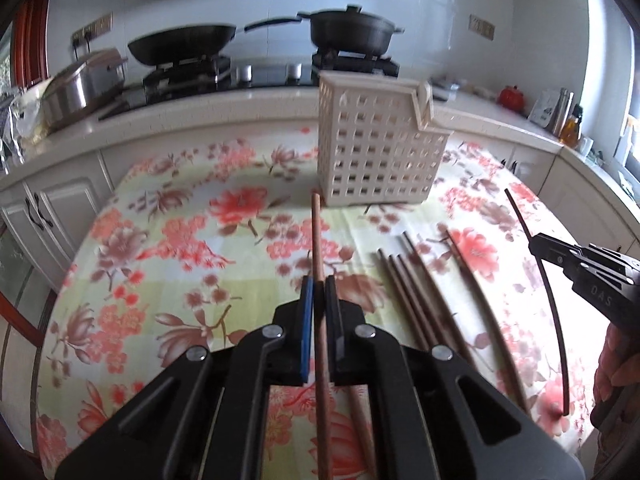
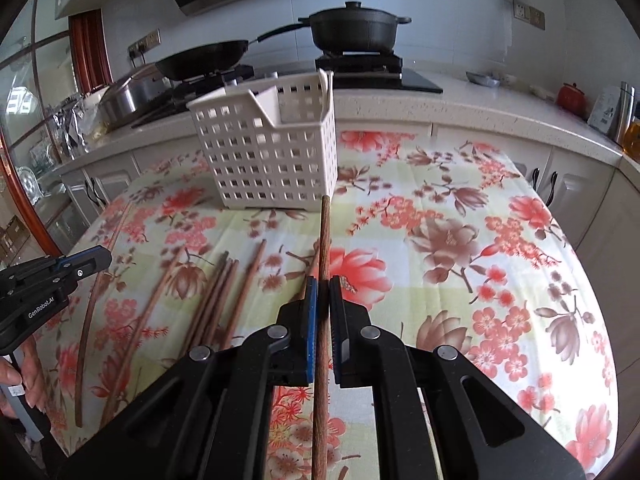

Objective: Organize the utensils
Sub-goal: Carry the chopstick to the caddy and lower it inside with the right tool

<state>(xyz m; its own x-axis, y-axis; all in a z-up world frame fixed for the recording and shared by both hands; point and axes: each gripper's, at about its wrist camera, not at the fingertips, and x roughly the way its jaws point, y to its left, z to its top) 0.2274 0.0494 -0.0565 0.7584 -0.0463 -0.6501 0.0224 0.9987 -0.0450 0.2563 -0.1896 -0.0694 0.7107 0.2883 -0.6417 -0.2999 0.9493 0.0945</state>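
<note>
Two views examined, one per wrist camera.

Left wrist view
- Left gripper [image 1: 319, 286]: jaws pressed together on a single chopstick, blue pad on the left finger.
- Left-held chopstick [image 1: 318, 240]: reddish-brown wood, straight, round in section; runs from the bottom edge up through the jaws, its tip just short of the holder's base.
- Holder [image 1: 376, 148]: cream plastic box with square-hole lattice walls, upright on the table, one side of the rim stepped higher than the other.
- Loose chopsticks [image 1: 404, 284]: same brown wood, lying side by side on the cloth to the right of the gripper.
- Right gripper [image 1: 538, 246]: at the right edge, pinching a thin dark stick that looks curved by the lens.
- Table [image 1: 180, 248]: covered by a pale green cloth with red and brown flowers.

Right wrist view
- Right gripper [image 2: 323, 286]: jaws closed on one chopstick.
- Right-held chopstick [image 2: 324, 236]: grained brown wood, tip near the holder's lower right corner.
- Holder [image 2: 272, 152]: open top visible, an inner divider showing; contents cannot be made out.
- Loose chopsticks [image 2: 224, 292]: fanned on the cloth left of the gripper.
- Left gripper [image 2: 98, 258]: at the left edge, a person's fingers [image 2: 30, 376] on its grip.
</note>
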